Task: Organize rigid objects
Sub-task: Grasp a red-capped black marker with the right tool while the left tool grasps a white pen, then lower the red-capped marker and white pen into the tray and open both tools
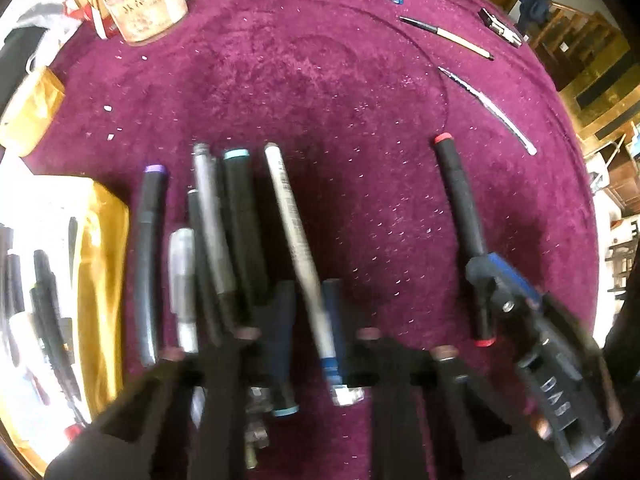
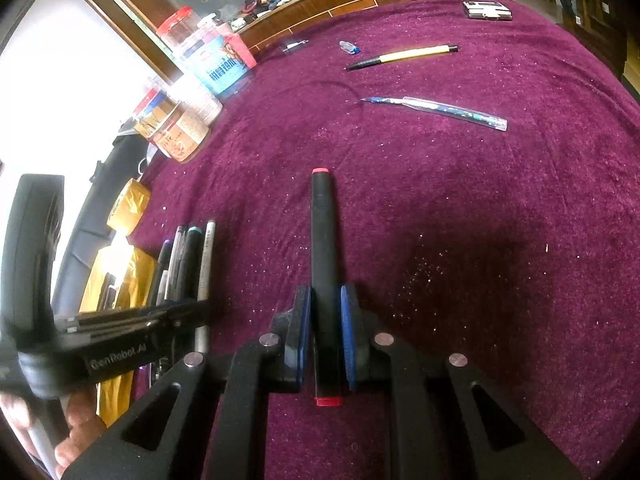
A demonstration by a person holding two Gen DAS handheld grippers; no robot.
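On the purple cloth (image 2: 480, 220) my left gripper (image 1: 309, 286) points steeply down, shut on a white pen with a blue band (image 1: 292, 220). That pen lies at the right end of a row of pens: a purple-capped marker (image 1: 150, 260), a clear pen (image 1: 182, 280), a grey pen (image 1: 208, 220) and a teal-capped marker (image 1: 240, 220). My right gripper (image 2: 325, 292) is shut on a black marker with red ends (image 2: 323, 240). That marker (image 1: 460, 208) lies apart, to the right of the row. The left gripper's body (image 2: 120, 320) shows over the row (image 2: 188, 264).
A yellow-and-black pen (image 2: 404, 55), a clear blue pen (image 2: 440, 110) and a small clear cap (image 2: 349, 47) lie farther out. Jars (image 2: 216, 60) and a tape roll (image 2: 128, 206) stand at the left. A yellow pouch (image 1: 100, 280) holding pens lies left of the row.
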